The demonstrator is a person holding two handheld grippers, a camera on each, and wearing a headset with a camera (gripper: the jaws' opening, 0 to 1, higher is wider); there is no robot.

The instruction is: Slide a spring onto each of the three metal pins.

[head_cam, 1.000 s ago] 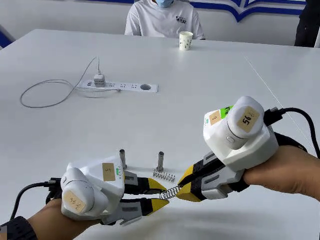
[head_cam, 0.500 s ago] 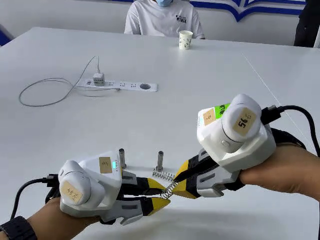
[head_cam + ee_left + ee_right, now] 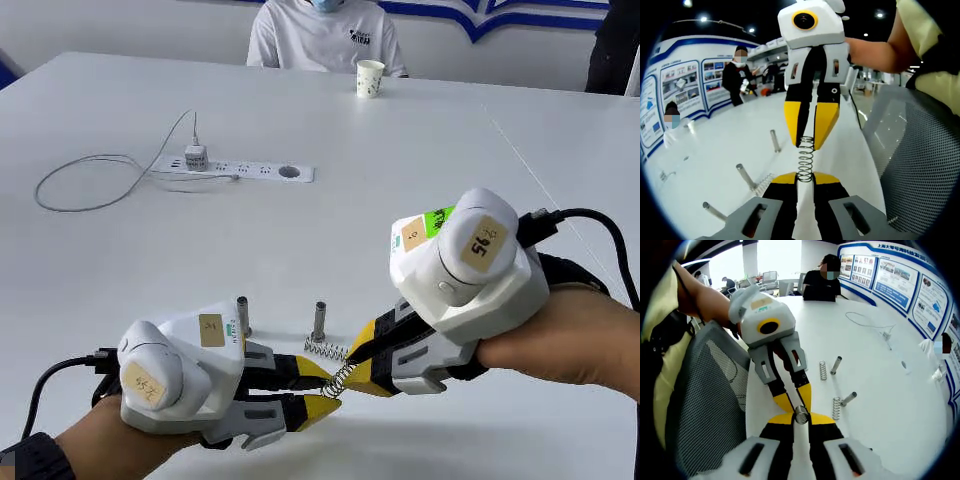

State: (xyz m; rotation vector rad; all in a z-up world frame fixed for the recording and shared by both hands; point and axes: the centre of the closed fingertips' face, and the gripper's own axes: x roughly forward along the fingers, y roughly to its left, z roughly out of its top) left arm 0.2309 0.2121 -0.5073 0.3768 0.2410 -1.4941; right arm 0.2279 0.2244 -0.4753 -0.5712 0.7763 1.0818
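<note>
**Spring** [image 3: 340,378]: you are holding it clear of the tabletop [image 3: 420,190], close to the near edge, stretched between both grippers.

**Left gripper** [image 3: 322,387]: its fingers are clamping narrow on one end of the spring. In the left gripper view the yellow tips are pinching the lowest coils, and the spring is running straight up into the other gripper.

**Right gripper** [image 3: 353,368]: its fingers are gripping the opposite end, also narrow. In the right gripper view the spring is showing end-on as a small ring between the tips.

**Metal pins**, seen from the left gripper: far pin [image 3: 775,141], middle pin [image 3: 745,176] and near pin [image 3: 714,211]. All are standing on the tabletop with bare shafts, just beyond your fingers toward the far edge.

**Loose spring** [image 3: 326,349]: it is lying on its side at the foot of a pin, just beside the fingertips.

**Second loose spring** [image 3: 822,370]: it is lying just beside another pin.

**Obstruction**: the left gripper's body is covering the tabletop beside the pins in the head view.

**Surroundings**:
- A power strip [image 3: 240,172] and its cable [image 3: 75,190] are lying toward the left edge, well apart from the pins.
- A paper cup [image 3: 370,78] is standing near the far edge.
- A person [image 3: 325,35] is sitting at the far edge.
- A mesh chair [image 3: 920,150] is standing at the near edge.
</note>
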